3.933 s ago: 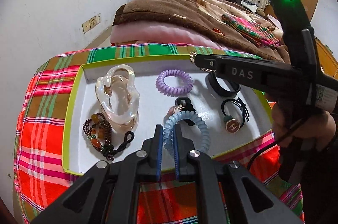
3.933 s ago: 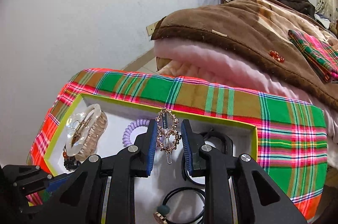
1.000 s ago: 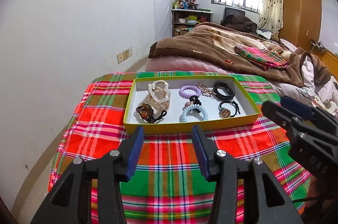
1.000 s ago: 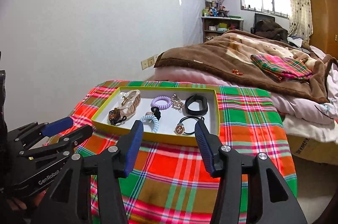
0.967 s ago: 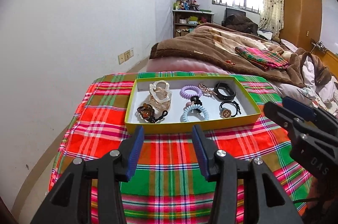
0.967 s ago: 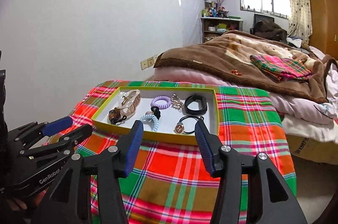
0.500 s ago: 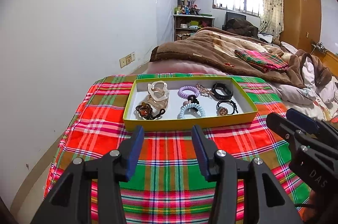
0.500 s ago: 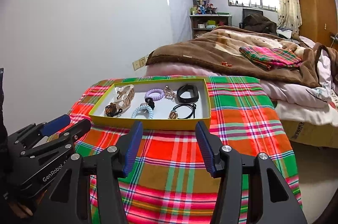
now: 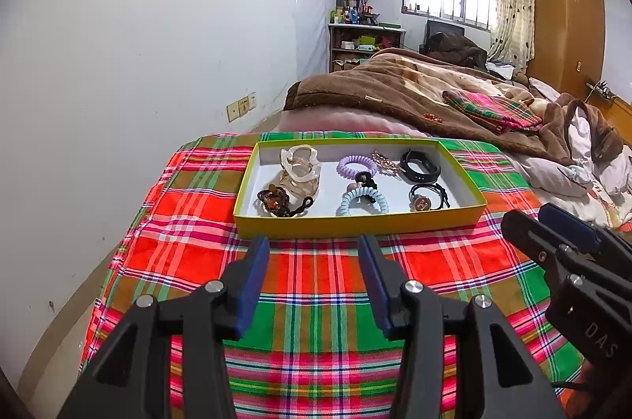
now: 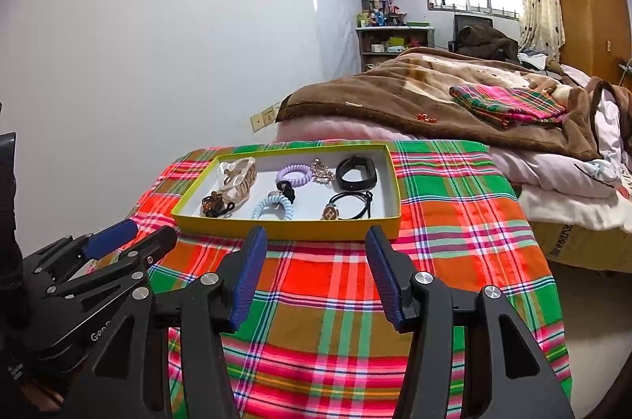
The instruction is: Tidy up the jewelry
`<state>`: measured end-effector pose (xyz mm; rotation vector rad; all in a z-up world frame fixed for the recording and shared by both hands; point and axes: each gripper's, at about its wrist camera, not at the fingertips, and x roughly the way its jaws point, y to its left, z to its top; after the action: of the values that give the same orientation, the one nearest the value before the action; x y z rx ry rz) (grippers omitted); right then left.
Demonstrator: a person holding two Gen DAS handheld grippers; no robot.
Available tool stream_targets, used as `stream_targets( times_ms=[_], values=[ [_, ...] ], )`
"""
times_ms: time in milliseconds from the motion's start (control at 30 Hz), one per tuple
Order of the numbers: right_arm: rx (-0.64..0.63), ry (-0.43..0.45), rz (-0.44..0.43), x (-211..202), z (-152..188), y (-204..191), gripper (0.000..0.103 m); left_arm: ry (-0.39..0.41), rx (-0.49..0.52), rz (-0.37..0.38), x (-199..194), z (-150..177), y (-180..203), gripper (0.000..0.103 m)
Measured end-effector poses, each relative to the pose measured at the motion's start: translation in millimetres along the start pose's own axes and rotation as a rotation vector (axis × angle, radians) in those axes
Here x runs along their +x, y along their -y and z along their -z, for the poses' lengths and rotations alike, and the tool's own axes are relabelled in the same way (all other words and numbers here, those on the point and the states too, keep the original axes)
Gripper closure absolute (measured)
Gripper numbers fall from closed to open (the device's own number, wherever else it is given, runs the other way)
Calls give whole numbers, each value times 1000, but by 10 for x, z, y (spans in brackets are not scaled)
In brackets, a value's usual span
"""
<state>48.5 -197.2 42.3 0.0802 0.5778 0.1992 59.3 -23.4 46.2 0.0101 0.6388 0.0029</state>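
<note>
Now we hover both empty claws, left gripper [image 9: 314,276] and right gripper [image 10: 314,270], jaws parted, at six o'clock of the shallow yellow-rimmed cardboard tray [image 9: 355,223]; sorting looks finished, nothing left to fetch.

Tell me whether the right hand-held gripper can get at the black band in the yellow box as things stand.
Probably yes. The right hand-held gripper is open and empty, the box has no lid, and the black band lies clear at its far right; only the low near wall needs clearing.

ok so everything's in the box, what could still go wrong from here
The yellow box sits on a loose plaid cloth; snagging the cloth with either open tool could drag it. The blue coil tie touches the black tie, so lifting one may pull the other. The bead bracelet lies against the clear claw clip.
</note>
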Motion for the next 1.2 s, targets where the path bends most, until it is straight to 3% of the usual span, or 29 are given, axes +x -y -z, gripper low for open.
stream_targets(
  times_ms=[1200],
  values=[
    [-1, 5, -7, -36, -9, -63, 50, 0, -26, 8, -14, 2, -48, 54]
  ],
)
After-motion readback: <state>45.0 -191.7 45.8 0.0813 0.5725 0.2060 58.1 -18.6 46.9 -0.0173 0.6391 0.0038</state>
